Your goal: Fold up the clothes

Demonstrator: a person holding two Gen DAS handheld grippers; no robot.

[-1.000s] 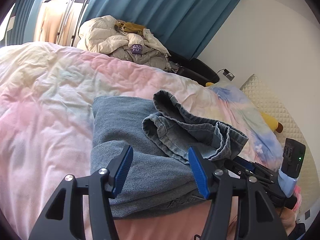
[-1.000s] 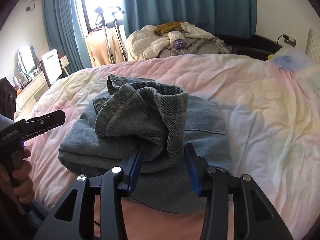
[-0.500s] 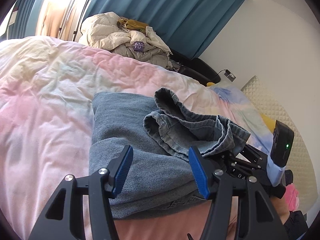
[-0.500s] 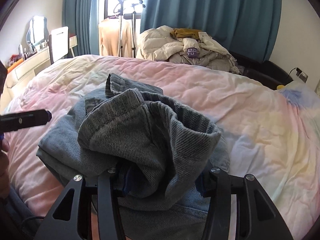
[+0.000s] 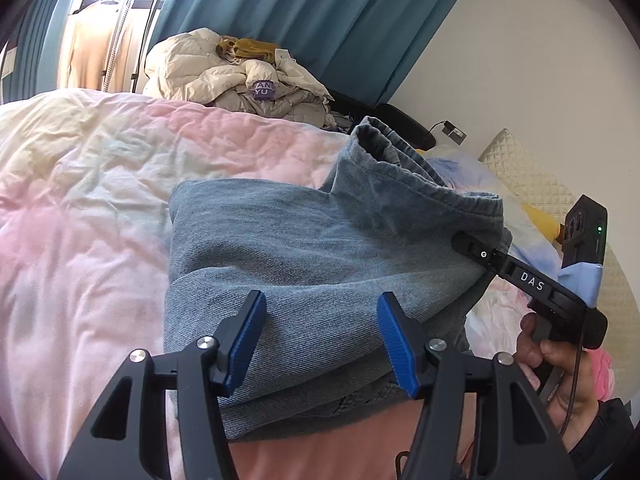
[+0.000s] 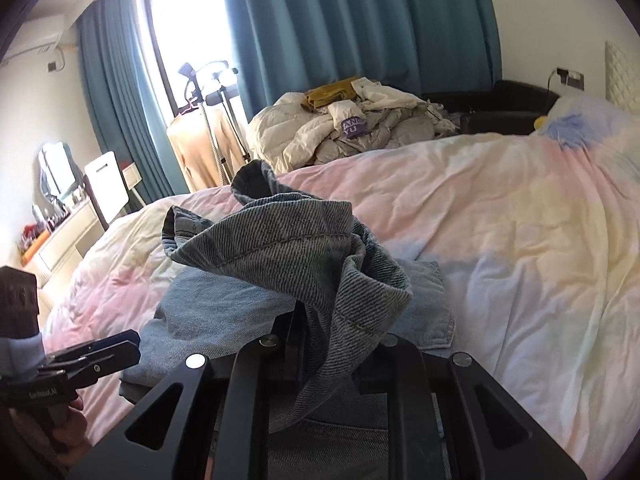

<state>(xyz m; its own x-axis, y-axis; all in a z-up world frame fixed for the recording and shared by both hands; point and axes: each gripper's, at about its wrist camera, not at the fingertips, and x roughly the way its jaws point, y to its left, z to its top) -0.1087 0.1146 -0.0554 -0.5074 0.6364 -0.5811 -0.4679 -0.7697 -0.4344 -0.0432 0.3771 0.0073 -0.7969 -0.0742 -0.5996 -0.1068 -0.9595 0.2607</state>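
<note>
Blue denim jeans (image 5: 304,248) lie partly folded on the pastel bedspread (image 5: 88,184). My left gripper (image 5: 320,344) hovers open over their near edge, its blue pads (image 5: 245,340) apart and touching nothing; in the right wrist view the left gripper (image 6: 120,344) shows at lower left. My right gripper (image 6: 332,332) is closing its jaws on a bunched leg end of the jeans (image 6: 280,248), which stands raised above the folded stack. Denim hides its pads. In the left wrist view the right gripper (image 5: 476,250) reaches into that raised cloth from the right.
A heap of pale jackets and clothes (image 6: 352,128) lies at the bed's far edge before teal curtains (image 6: 352,20). A garment rack (image 6: 204,128) and a dresser with a mirror (image 6: 56,216) stand left. A quilted headboard (image 5: 532,184) and a yellow toy (image 5: 540,216) are right.
The right gripper closed on the bunched denim leg end and lifted it above the stack. The left gripper stayed open in place.
</note>
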